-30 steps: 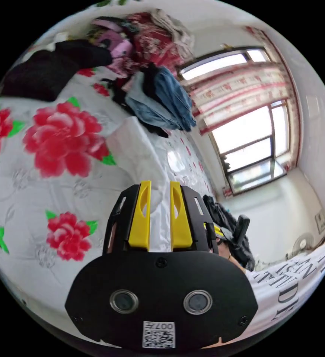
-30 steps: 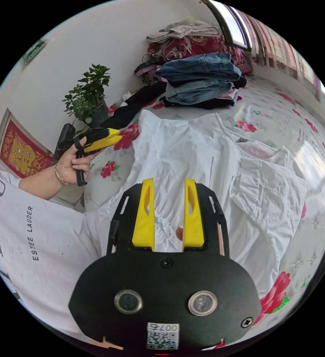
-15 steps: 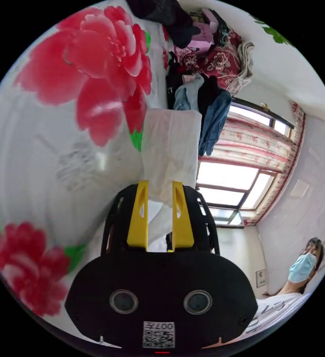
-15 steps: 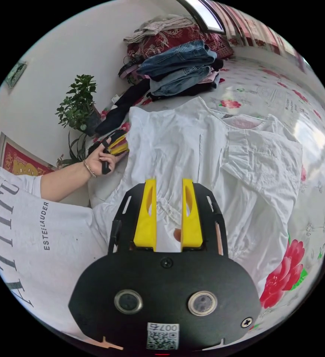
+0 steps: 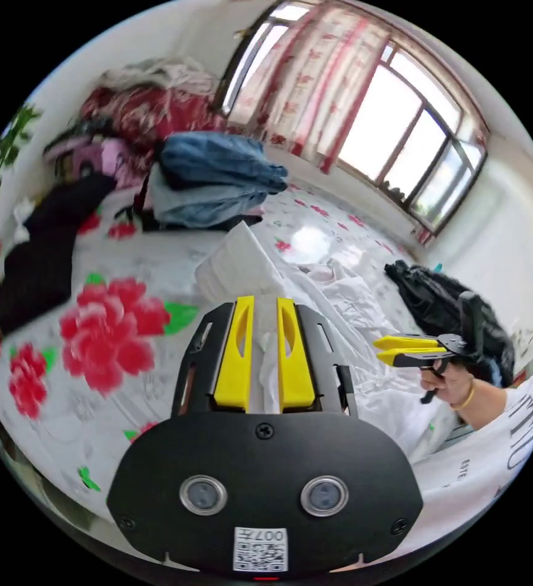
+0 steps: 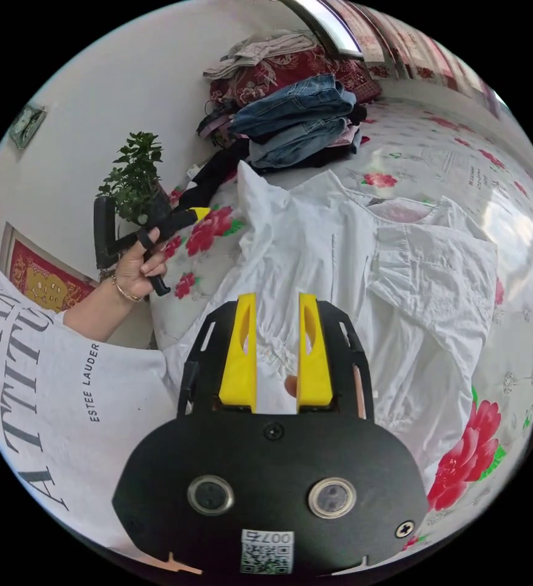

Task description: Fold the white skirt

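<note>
One white skirt (image 6: 364, 268) lies clamped by the left gripper (image 5: 265, 348); right gripper (image 6: 276, 348) stands apart.

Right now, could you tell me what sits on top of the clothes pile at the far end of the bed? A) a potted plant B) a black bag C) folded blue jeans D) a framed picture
C: in the right gripper view, folded blue jeans top the clothes pile on the floral bed sheet, beyond the white skirt.
</note>
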A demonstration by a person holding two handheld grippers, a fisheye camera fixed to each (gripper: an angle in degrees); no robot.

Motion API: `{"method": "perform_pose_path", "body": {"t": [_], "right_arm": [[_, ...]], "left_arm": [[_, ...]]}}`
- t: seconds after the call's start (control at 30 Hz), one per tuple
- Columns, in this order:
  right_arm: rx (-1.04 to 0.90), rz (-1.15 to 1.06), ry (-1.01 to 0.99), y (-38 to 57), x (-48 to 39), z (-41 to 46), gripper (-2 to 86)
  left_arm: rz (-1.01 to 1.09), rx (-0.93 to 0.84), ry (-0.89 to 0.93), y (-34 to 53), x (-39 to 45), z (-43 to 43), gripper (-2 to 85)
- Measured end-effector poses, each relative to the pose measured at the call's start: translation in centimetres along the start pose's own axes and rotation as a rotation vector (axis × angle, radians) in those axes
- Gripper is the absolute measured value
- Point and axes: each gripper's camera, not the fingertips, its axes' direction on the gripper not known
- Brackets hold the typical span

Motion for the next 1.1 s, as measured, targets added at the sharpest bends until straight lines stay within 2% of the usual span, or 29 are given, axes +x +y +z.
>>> {"method": "perform_pose_path", "body": {"t": [0.1, 0.2, 0.33, 0.4, 0.53, 0.57, 0.63, 0.73, 0.8, 0.9, 0.97, 1.1], "right_arm": [[0.014, -0.117, -0.017, -3.7, -2.8, 2.0, 7.5], [-0.006, -0.278, 0.000, -7.7, -6.6, 5.1, 7.6], [-0.151, -0.491, 0.064, -10.7, -10.8, 11.3, 7.4], [-0.290, -0.572, 0.177, -11.1, -11.5, 16.3, 7.2], [-0.442, -0.580, 0.264, -10.6, -9.5, 20.9, 5.6], [-0.366, -0.553, 0.232, -10.8, -8.7, 19.9, 4.4], [-0.346, -0.458, 0.268, -11.8, -7.3, 19.0, 2.5], [-0.249, -0.416, 0.082, -13.3, -6.8, 15.1, 0.8], [-0.089, -0.350, -0.203, -14.7, -6.0, 9.8, 0.3], [0.117, -0.195, -0.508, -15.0, -2.6, 3.7, -0.1], [0.226, -0.114, -0.528, -13.7, 0.2, 0.7, -0.2], [0.314, 0.164, -0.342, -9.3, 8.4, -2.8, -0.1]], "left_arm": [[-0.270, -0.107, 0.152, 2.5, -4.9, 2.3, 7.9], [-0.456, -0.101, 0.300, 4.3, -7.6, 4.3, 7.9], [-0.478, -0.074, 0.296, 4.7, -8.0, 4.8, 7.6], [-0.479, -0.087, 0.284, 5.1, -8.3, 4.7, 7.1], [-0.474, -0.087, 0.281, 6.1, -9.2, 4.1, 7.3], [-0.469, -0.091, 0.275, 6.6, -9.5, 3.8, 7.4], [-0.451, -0.093, 0.266, 7.2, -9.7, 3.4, 7.6], [-0.394, -0.098, 0.276, 8.1, -9.3, 3.0, 8.8], [-0.296, -0.071, 0.292, 8.2, -7.7, 2.3, 10.6], [-0.134, 0.048, 0.333, 8.1, -4.6, 1.0, 12.6], [-0.084, 0.014, 0.288, 8.0, -3.0, 1.8, 12.9], [0.006, -0.205, 0.108, 8.7, -0.7, 6.9, 11.9]]}}
